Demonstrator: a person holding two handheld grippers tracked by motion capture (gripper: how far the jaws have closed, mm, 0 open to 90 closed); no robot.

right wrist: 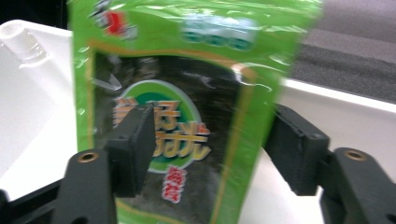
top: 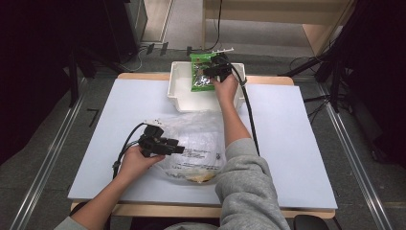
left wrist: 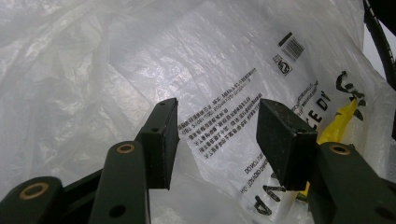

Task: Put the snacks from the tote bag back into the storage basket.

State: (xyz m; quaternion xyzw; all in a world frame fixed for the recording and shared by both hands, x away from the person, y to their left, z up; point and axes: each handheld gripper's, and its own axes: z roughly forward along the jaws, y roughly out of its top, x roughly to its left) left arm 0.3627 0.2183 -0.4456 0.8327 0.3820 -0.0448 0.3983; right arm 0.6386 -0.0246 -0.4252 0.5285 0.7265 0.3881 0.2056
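The green foil snack packet (top: 203, 73) with a dark printed panel sits upright over the white rectangular plastic bin (top: 178, 91) at the far middle of the pale blue-white table (top: 287, 143) in the high view, where the right gripper (top: 214, 68) meets it from the right side, the hand behind it stretched forward from a grey sleeve (top: 246, 182). Nearer the person, the large crumpled clear plastic bag (top: 201, 139) with black print lies flat on the table, and the left gripper (top: 178, 149) rests at its left edge, pointing right across it. In the left gripper view, the two black jaws stand apart, released, with nothing between them; the bag (left wrist: 140, 70) spreads behind them, its printed text, a barcode and a yellow patch visible through the film. In the right gripper view, the packet (right wrist: 187, 116) stands between the jaws, blurred, one jaw in front of its left part and the other behind its right edge; the jaws are wide and I cannot tell whether they pinch it. The white bin (right wrist: 32, 116) lies behind the packet.
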